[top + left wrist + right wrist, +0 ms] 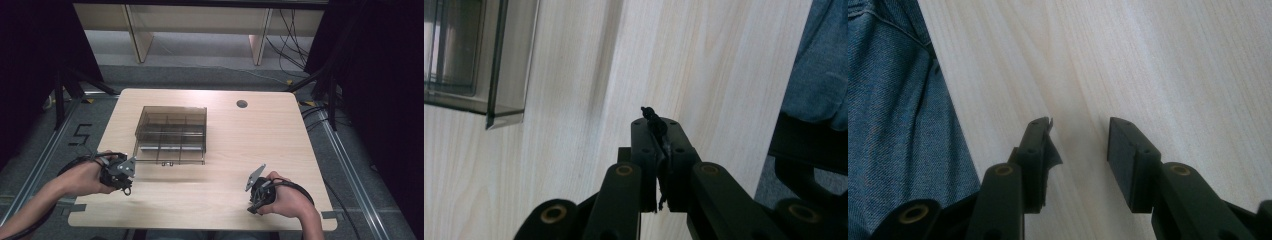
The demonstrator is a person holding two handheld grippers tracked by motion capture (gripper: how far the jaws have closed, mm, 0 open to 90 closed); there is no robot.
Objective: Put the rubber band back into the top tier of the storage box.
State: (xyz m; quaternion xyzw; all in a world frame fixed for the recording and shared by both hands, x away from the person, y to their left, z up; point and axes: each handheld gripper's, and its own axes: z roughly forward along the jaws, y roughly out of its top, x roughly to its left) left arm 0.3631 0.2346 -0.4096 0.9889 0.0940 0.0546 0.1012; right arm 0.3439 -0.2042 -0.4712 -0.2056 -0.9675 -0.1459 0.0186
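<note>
Scene: a pale wood tabletop [225,150] carries one smoky translucent plastic organiser box [171,134], set left of centre and towards the far half.
Box position: it lies flat, lid down, with a small latch [167,163] on the near edge facing the person; inner dividers show through the lid.
Left gripper [121,175]: held just off the box's near left corner, close but not touching. In the left gripper view [656,145] its jaws are pressed together with nothing between them, and a corner of the box [499,117] sits at upper left.
Right gripper [257,192]: held low over the near right part of the tabletop, well apart from the box. In the right gripper view [1080,150] its jaws stand apart with bare wood between them.
How the box should handle: probably light and stiff, with thin hard walls that are smooth and likely slippery under the pads; the lid may flex, and the plastic could crack or scuff if squeezed hard.
Where to take hold: the latch tab looks like the place to work the lid open; for lifting or steadying, a side wall or a corner edge seems safer than the flat lid.
Risk: a light box may slide across the tabletop when pushed, so one gripper should brace it.
</note>
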